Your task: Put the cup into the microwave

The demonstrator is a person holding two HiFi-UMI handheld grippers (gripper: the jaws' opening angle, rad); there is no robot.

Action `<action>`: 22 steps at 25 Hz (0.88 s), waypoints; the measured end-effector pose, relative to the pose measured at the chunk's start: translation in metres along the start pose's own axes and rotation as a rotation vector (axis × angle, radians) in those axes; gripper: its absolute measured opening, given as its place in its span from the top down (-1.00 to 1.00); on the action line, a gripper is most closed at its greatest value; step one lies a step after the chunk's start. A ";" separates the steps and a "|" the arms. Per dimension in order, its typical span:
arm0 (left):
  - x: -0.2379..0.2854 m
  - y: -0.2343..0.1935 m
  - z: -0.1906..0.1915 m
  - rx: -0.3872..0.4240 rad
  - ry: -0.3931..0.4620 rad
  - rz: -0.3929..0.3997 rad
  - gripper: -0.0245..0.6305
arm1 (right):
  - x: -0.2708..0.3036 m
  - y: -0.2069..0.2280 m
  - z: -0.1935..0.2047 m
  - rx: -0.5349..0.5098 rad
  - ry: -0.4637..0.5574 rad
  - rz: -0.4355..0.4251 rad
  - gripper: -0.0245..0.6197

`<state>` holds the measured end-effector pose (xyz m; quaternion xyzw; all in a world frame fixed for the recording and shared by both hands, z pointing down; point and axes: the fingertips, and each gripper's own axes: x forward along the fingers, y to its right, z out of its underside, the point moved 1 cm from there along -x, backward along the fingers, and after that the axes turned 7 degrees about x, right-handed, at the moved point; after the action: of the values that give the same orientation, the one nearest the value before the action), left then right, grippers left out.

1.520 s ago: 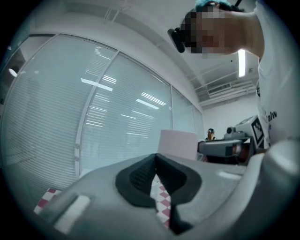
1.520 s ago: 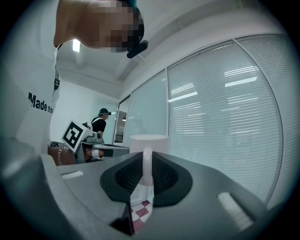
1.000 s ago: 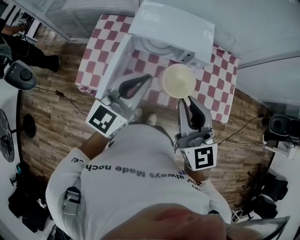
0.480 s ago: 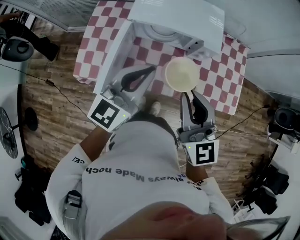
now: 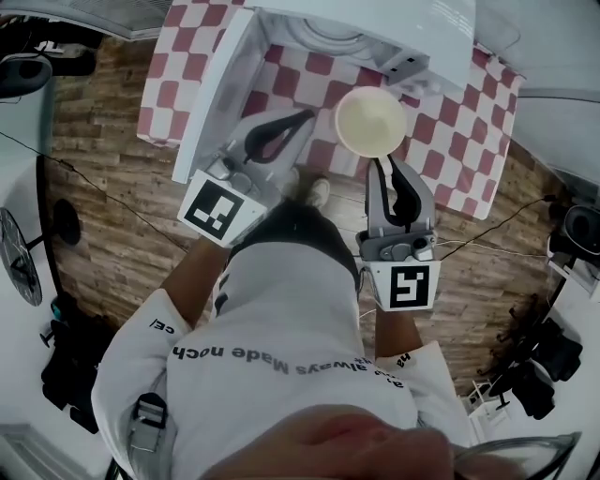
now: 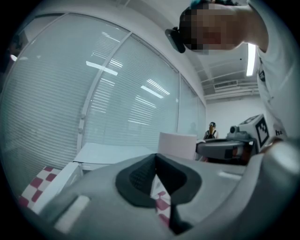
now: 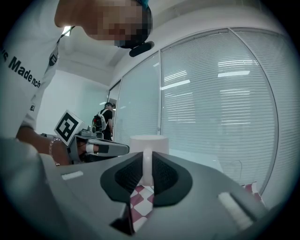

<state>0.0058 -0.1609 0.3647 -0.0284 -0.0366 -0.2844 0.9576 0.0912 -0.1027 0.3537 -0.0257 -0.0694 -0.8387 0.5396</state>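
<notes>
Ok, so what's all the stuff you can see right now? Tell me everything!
table: one, red and white checked cloth, under the microwave
microwave: one, white, at the table's back, door swung open on the left
cup: one, cream, held in front of the microwave
floor: brown wood planks, around the table
glass wall: pale, with blinds, behind the table
another person: one, dark clothes, far off by the glass
shirt: one, white with black letters
left gripper: one, grey, jaws together, empty, beside the open door
right gripper: one, grey, jaws shut on the cup's handle
</notes>
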 end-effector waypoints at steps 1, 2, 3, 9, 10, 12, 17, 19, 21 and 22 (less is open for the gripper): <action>0.004 -0.002 0.006 0.000 -0.002 -0.006 0.92 | 0.004 0.004 0.005 -0.002 0.000 0.004 0.80; 0.008 -0.004 0.011 0.001 -0.004 -0.010 0.91 | 0.008 0.009 0.010 0.000 0.004 0.010 0.80; 0.012 -0.007 0.017 0.003 -0.005 -0.014 0.91 | 0.012 0.013 0.014 0.009 0.009 0.020 0.80; 0.036 -0.019 0.044 -0.003 -0.012 -0.031 0.92 | 0.030 0.033 0.043 0.032 -0.002 0.042 0.80; 0.040 -0.021 0.048 0.000 -0.009 -0.034 0.92 | 0.032 0.035 0.049 0.025 -0.009 0.036 0.80; 0.046 -0.024 0.056 0.007 -0.005 -0.035 0.92 | 0.037 0.040 0.064 0.004 -0.034 0.025 0.80; 0.060 -0.037 0.085 0.014 -0.026 -0.044 0.92 | 0.058 0.054 0.090 0.003 -0.041 0.042 0.80; 0.065 -0.045 0.097 0.015 -0.030 -0.054 0.92 | 0.068 0.059 0.102 -0.005 -0.049 0.042 0.80; 0.071 -0.053 0.106 0.020 -0.023 -0.063 0.92 | 0.078 0.064 0.112 -0.005 -0.045 0.046 0.80; 0.073 -0.057 0.111 0.022 -0.020 -0.066 0.92 | 0.083 0.066 0.116 -0.004 -0.041 0.049 0.80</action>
<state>0.0297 -0.2400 0.4832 -0.0193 -0.0502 -0.3148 0.9476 0.1127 -0.1876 0.4835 -0.0456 -0.0782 -0.8246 0.5584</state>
